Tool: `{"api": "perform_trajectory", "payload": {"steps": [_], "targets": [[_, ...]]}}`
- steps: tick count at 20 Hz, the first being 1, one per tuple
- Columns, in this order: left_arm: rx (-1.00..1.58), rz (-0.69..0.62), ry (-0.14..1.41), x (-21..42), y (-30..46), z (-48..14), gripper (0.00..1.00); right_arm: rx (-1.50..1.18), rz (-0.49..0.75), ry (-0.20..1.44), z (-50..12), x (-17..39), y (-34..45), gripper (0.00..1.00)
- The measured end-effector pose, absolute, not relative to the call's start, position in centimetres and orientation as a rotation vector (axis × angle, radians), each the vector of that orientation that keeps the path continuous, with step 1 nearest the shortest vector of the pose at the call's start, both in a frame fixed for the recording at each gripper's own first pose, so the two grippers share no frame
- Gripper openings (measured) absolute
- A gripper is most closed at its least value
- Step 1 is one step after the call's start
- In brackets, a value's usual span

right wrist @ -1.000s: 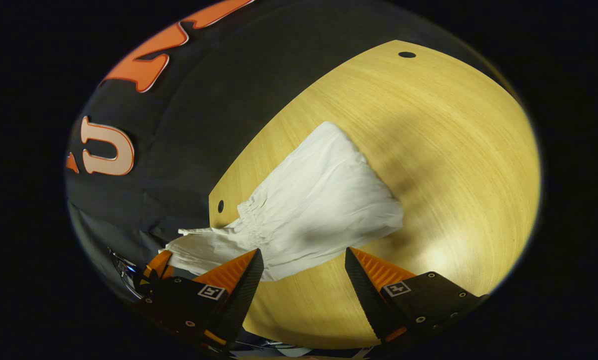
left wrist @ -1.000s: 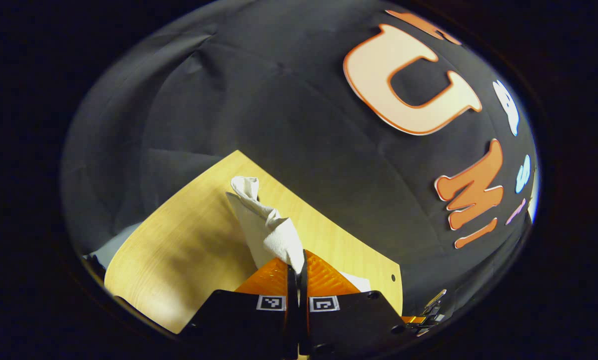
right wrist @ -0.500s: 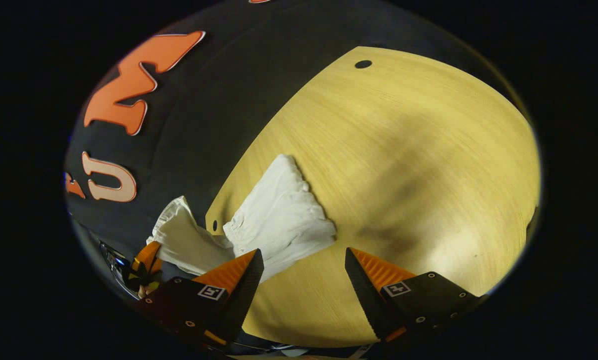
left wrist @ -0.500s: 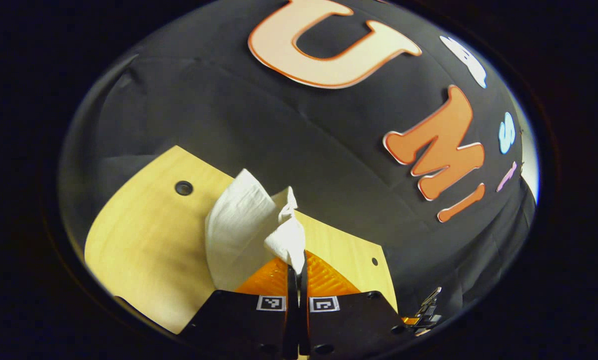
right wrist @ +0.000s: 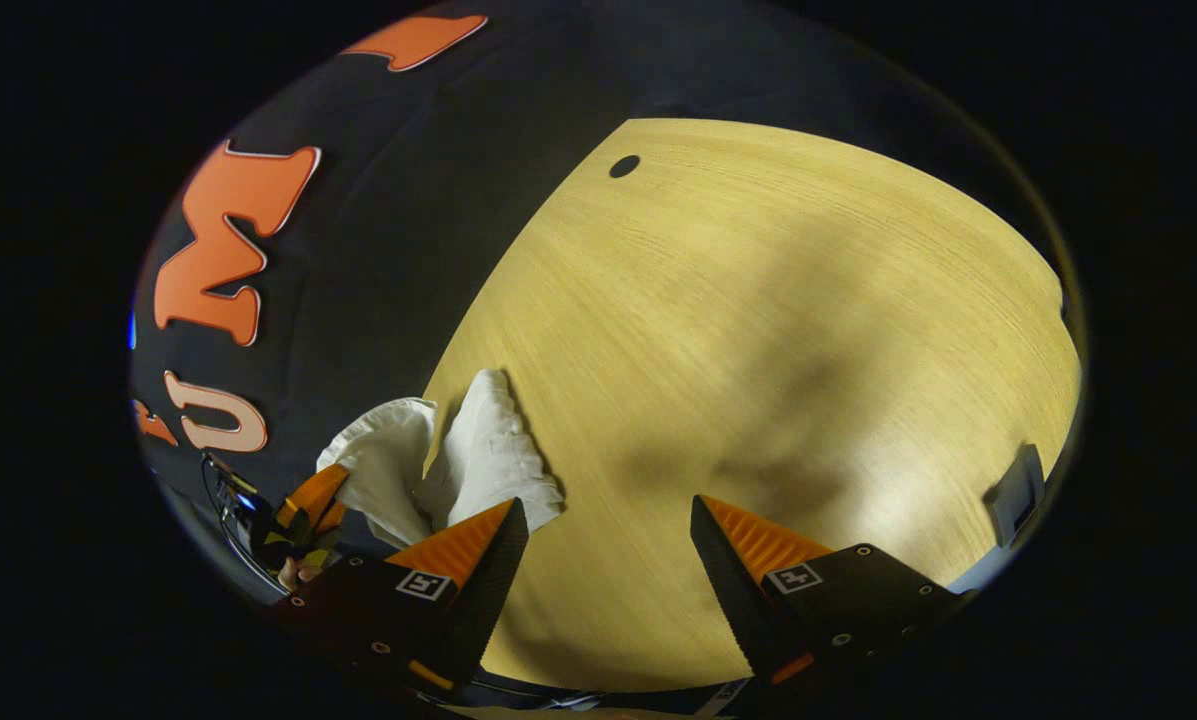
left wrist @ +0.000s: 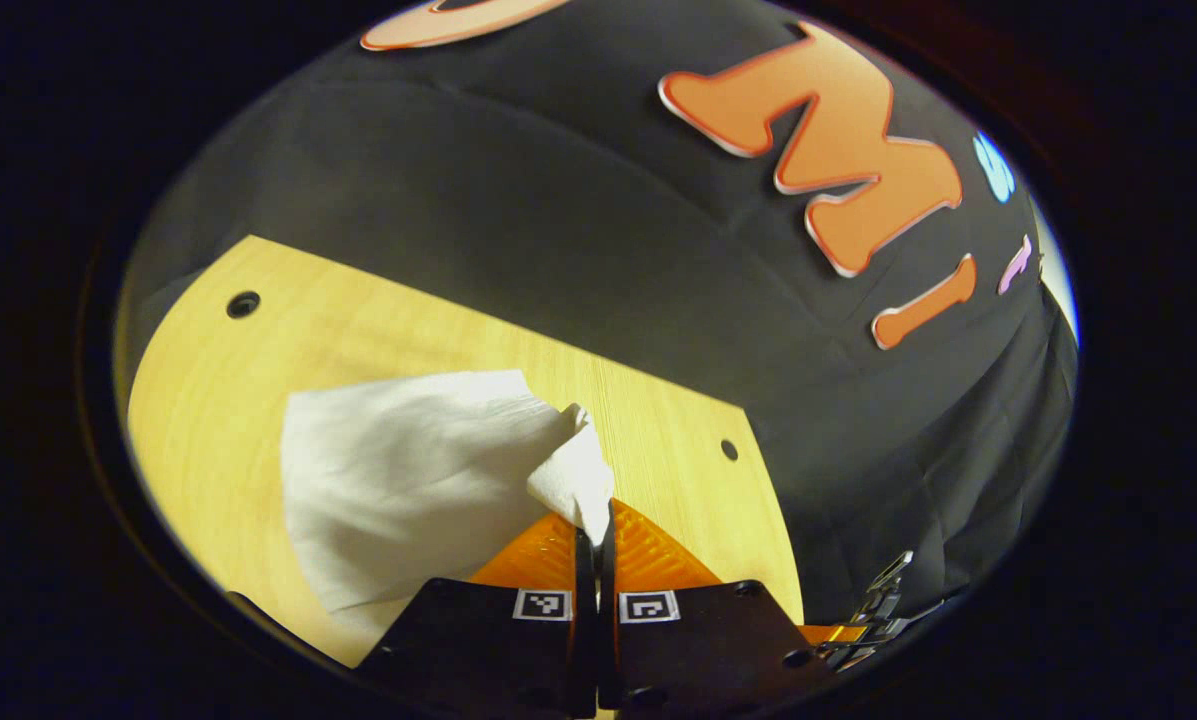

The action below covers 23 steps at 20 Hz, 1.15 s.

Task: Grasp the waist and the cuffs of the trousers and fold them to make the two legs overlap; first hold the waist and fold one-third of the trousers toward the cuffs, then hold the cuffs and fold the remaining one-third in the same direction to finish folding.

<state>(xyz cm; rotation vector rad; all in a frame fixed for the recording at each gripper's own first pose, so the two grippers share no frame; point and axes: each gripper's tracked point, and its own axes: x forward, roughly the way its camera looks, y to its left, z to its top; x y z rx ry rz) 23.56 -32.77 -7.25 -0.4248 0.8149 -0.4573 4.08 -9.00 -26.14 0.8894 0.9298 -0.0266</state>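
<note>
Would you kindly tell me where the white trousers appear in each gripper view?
Left gripper view: the trousers lie lower left of centre on the table, pinched by the left gripper.
Right gripper view: they sit lower left, by the table's edge.
Shared landmark: the left gripper, far lower left in the right gripper view.

Left gripper view rode low, close over table (left wrist: 208,400), facing booth wall (left wrist: 558,220). Right gripper view sat higher, looking down across table (right wrist: 758,330). Both shared white trousers (left wrist: 398,470) (right wrist: 478,460) near table's wall-side edge.
</note>
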Motion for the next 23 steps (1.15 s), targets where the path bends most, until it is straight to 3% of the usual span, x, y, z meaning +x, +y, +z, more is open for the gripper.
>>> {"api": "perform_trajectory", "payload": {"steps": [7,8,9,13,18,23], "targets": [[-0.226,-0.416,0.99,19.7,-39.4,-16.9,0.07,0.876,-0.054,0.974,-28.4,1.9,-12.4,0.98],[-0.203,-0.421,0.997,19.2,-39.7,-17.6,0.03,0.872,-0.051,0.975,-28.4,1.9,-12.7,0.98],[-0.204,-0.433,1.008,19.0,-40.4,-18.6,0.07,0.866,-0.047,0.976,-28.3,1.9,-12.7,0.98],[-0.168,-0.452,1.004,17.7,-42.0,-18.5,1.0,0.813,-0.022,0.976,-27.9,2.7,-13.0,0.98],[0.035,-0.469,0.829,17.7,-39.5,-13.5,0.99,0.664,0.027,0.939,-26.0,4.6,-12.7,0.98],[0.09,-0.375,0.6,19.3,-36.8,-6.9,1.0,0.455,0.12,0.787,-20.5,8.5,-11.0,0.98]]}}
